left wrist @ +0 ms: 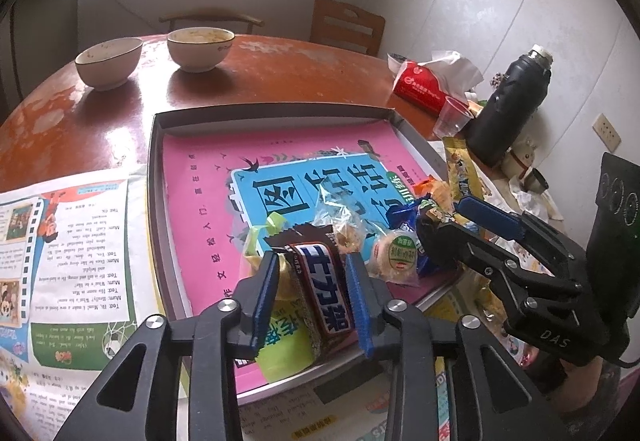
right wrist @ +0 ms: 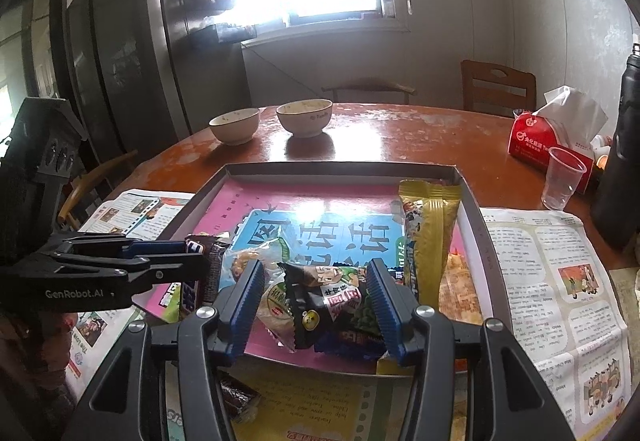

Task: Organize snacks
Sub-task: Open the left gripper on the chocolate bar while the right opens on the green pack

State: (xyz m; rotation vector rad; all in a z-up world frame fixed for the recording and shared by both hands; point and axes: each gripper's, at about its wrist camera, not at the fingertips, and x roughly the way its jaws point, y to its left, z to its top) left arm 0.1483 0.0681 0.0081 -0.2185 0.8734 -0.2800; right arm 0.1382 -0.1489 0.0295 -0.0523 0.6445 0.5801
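The jaws of the left gripper [left wrist: 314, 283] straddle a brown chocolate bar [left wrist: 320, 289] that lies just inside the near edge of the shallow box lid [left wrist: 276, 112]. The blue pads stand close along its sides with a sliver of gap showing, so I read them as parted, not pressing. The jaws of the right gripper [right wrist: 316, 301] stand half apart around a black snack packet [right wrist: 324, 297]; whether the pads pinch its foil I cannot tell.

Beyond both pairs of jaws the round wooden counter [left wrist: 280, 69] stretches away, carrying the box lid, whose floor is covered by a pink book [left wrist: 208, 201]. The snack pile sits at the lid's near edge, directly under the jaws. A gold wafer pack [right wrist: 428, 241] lies just right of the right jaws, and a round pastry in clear wrap [left wrist: 394, 255] lies between the two grippers.

To set the bar down well, widen the left jaws fully before lifting away, so the wrapper does not drag; keep the right jaws off neighbouring wrappers.

Both grippers tilt steeply downward, side by side, the left one's tips near the right one's.
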